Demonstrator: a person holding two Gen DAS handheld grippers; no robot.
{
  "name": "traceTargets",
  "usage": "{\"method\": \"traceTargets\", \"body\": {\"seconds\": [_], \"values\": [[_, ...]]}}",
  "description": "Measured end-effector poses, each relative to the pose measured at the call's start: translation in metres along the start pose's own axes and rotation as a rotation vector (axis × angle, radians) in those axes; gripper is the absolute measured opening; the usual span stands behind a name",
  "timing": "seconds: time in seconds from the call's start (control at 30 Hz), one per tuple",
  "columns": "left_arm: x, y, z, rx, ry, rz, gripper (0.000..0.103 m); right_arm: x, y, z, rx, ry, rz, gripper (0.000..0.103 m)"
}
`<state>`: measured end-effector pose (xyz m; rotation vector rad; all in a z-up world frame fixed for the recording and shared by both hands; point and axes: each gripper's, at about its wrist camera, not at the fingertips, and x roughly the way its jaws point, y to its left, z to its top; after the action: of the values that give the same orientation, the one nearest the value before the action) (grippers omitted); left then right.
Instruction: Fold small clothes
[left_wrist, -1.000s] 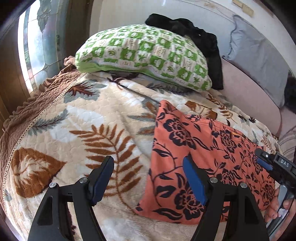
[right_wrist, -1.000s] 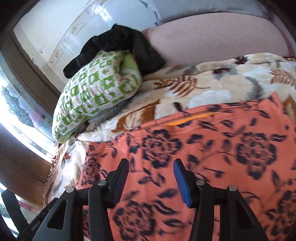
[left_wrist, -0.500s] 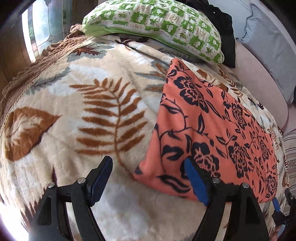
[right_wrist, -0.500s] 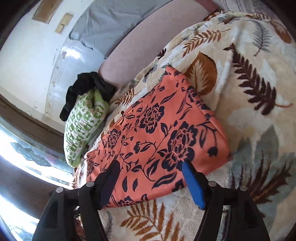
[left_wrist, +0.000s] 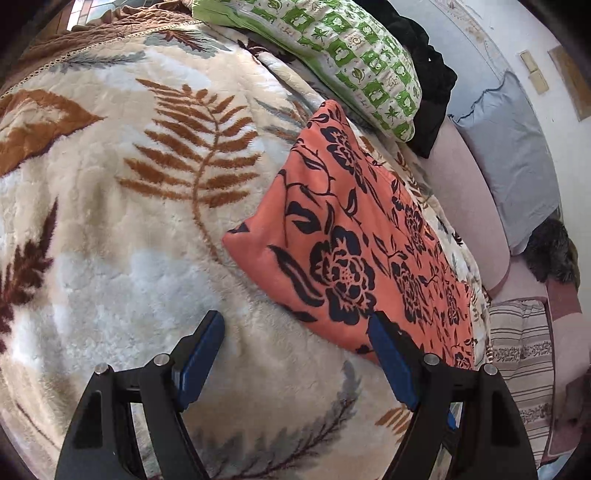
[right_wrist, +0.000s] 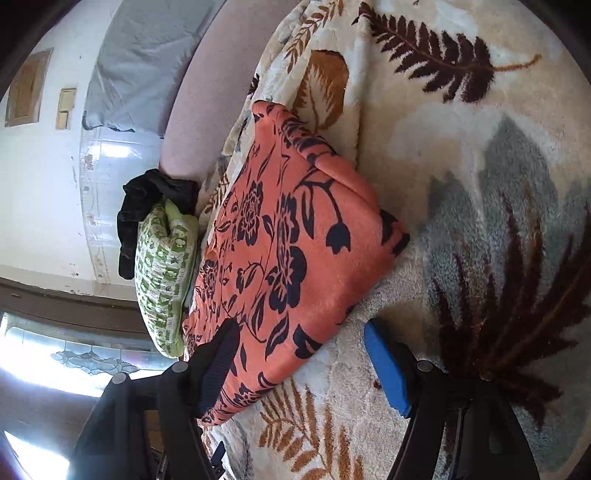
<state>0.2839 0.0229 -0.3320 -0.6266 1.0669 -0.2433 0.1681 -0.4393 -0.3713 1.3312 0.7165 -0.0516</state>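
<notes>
place: someone's home, bedroom or living room | landmark: fuzzy leaf-print blanket (left_wrist: 122, 206) over a bed or couch | behind it: green patterned pillow (left_wrist: 332, 48), grey cushion (left_wrist: 513, 155) along a pink backrest | far side: stained-glass window (right_wrist: 88, 360), wall switches (right_wrist: 64, 107)

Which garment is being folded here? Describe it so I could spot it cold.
Start at the cream blanket with brown fern leaves covering the bed. The garment lies flat on it, just below the green checked pillow. It alone is orange with dark navy flowers.
</notes>
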Motion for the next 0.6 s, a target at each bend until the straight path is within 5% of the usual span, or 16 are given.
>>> {"method": "traceTargets", "body": {"seconds": [0.33, 0.4, 0.53, 0.6], "values": [[0.033, -0.02, 0.019, -0.035, -0.084, -0.052, 0.082, 0.022, 0.0, 0.026, 0.03, -0.052, 0.095, 0.073], [0.036, -0.02, 0.019, -0.048, -0.095, -0.061, 0.075, 0.026, -0.002, 0.032, 0.061, -0.069, 0.12, 0.073], [0.04, -0.016, 0.02, -0.082, -0.111, -0.067, 0.04, 0.034, -0.002, 0.042, 0.098, -0.113, 0.151, 0.073], [0.042, -0.016, 0.02, -0.084, -0.119, -0.067, 0.038, 0.039, 0.004, 0.045, 0.068, -0.15, 0.144, 0.071]]}}
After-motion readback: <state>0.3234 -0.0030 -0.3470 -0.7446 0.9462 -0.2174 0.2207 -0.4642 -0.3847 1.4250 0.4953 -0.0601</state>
